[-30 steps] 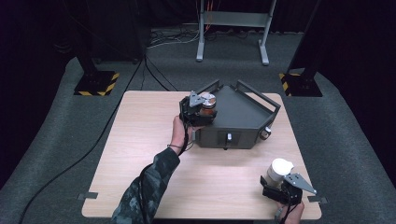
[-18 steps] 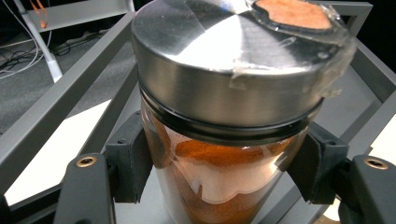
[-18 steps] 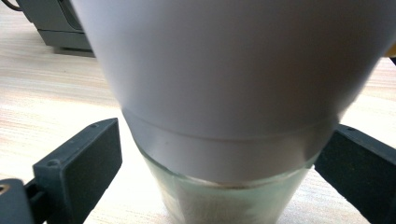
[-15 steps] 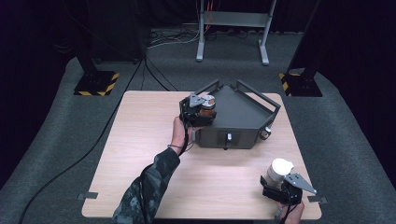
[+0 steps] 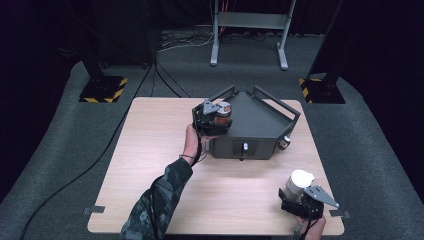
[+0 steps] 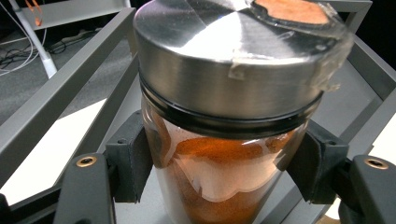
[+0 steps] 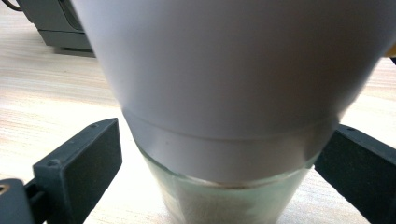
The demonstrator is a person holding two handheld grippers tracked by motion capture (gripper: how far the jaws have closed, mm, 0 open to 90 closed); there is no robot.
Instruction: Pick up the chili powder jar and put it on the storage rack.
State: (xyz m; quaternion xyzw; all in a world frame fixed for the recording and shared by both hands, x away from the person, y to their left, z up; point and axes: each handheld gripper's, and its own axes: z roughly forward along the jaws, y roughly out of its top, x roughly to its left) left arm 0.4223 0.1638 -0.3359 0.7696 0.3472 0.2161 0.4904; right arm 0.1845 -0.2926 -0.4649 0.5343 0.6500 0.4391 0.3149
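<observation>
Glass and brushed steel: the clear jar of orange spice with a metal lid stands in the dark grey angular metal tray at upper centre of the high view, pinched at its glass waist by the left gripper. Smooth, breakable, moderately heavy I judge; grip below the lid. At lower right, the right gripper brackets the white-capped glass shaker, jaws apart from it. Nothing has shifted since the earlier frames.
</observation>
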